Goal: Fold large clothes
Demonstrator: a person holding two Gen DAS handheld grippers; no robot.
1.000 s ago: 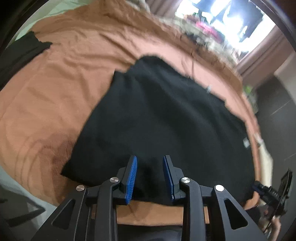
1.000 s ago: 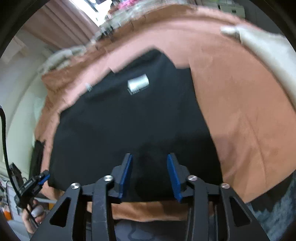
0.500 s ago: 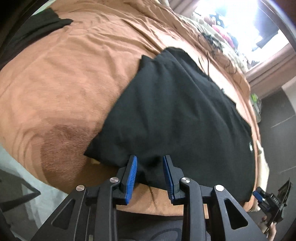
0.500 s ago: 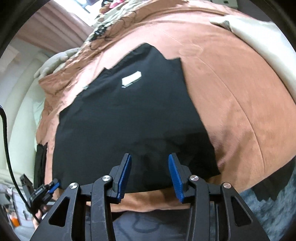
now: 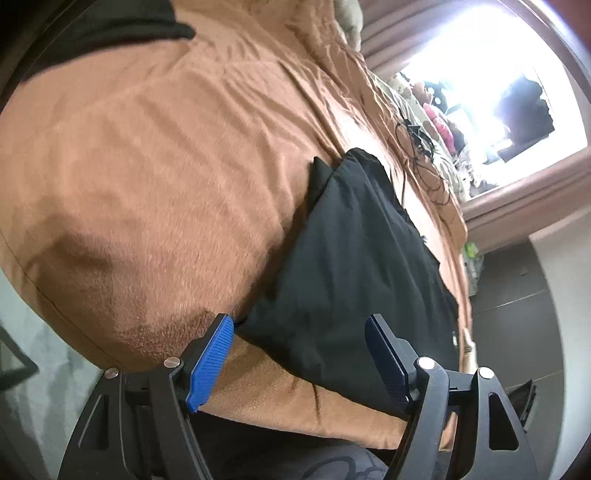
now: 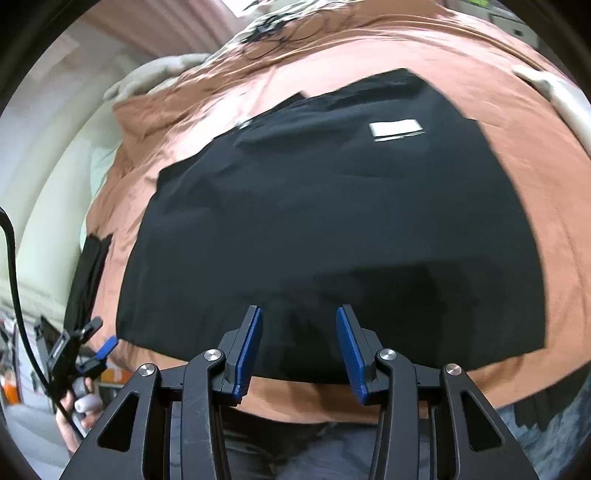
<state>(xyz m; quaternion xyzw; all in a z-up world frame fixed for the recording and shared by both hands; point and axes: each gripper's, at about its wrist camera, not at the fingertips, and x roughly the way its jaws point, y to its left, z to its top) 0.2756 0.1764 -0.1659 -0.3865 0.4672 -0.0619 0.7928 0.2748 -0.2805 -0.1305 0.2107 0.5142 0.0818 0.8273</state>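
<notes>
A large black garment lies spread flat on a brown bedspread. My left gripper hangs over its near left corner. The jaws are opening wide, and the corner lies below them without either blue pad pressing on it. In the right wrist view the same garment fills the middle, with a white label at its far right. My right gripper hovers open just above the near hem, with nothing clamped between its pads. A hand holding the left gripper shows at the lower left.
Another black cloth lies at the bed's far left corner. It appears again as a dark strip in the right wrist view. Tangled cables sit by the bright window. A pale cloth lies far right. The bed's near edge drops to grey floor.
My left gripper slid left along the near hem to the garment's corner and its jaws spread much wider. The right gripper shifted left along the hem, its jaws unchanged.
</notes>
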